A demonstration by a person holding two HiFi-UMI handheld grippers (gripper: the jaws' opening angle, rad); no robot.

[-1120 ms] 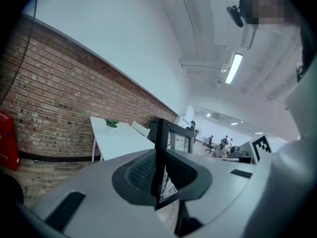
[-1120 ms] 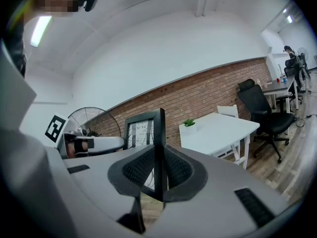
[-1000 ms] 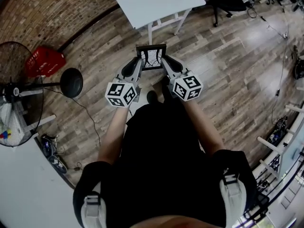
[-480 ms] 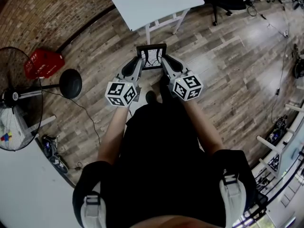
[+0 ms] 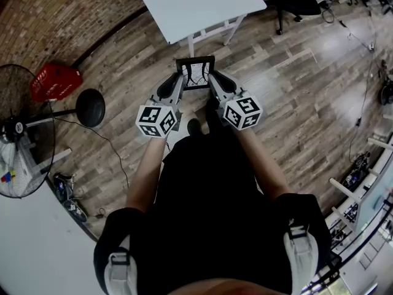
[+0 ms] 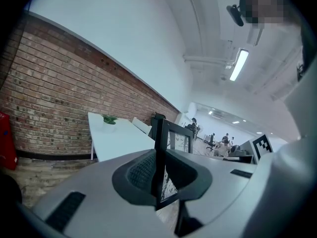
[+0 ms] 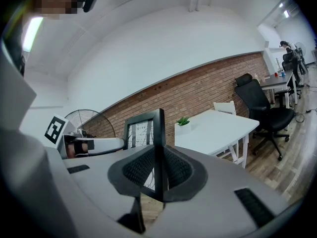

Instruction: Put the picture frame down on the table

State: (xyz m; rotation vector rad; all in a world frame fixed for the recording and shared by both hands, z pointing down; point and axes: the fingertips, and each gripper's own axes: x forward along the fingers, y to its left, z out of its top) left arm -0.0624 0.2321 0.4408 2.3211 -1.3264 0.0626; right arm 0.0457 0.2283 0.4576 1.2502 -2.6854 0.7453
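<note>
1. Frame (image 5: 195, 74) hangs upright in the air in front of you, over the wood floor (image 5: 288, 85) and short of the white surface (image 5: 196, 8). It touches neither.
2. Your left tool (image 5: 182, 78) is clamped on the frame's left edge. In the left gripper view the black moulding runs straight down between the two ribbed pads, with no gap on either side.
3. Your right tool (image 5: 210, 78) is closed the same way on the right edge, and its own view shows that edge pinched between the pads.
4. Judging by this hold, the pick-up and carry are done, but the putting-down is not yet begun. The surface lies ahead, near the frame but not under it.
5. What is left, as I read it: bring the frame over the surface, lower it until it rests there, then open both tools and draw clear.
6. A small potted plant (image 7: 183, 121) stands toward the far side of the surface. The nearer part looks bare, so you should have room there.
7. With only a narrow hold on each edge, the frame could twist if one tool lets go first, so release both together.
</note>
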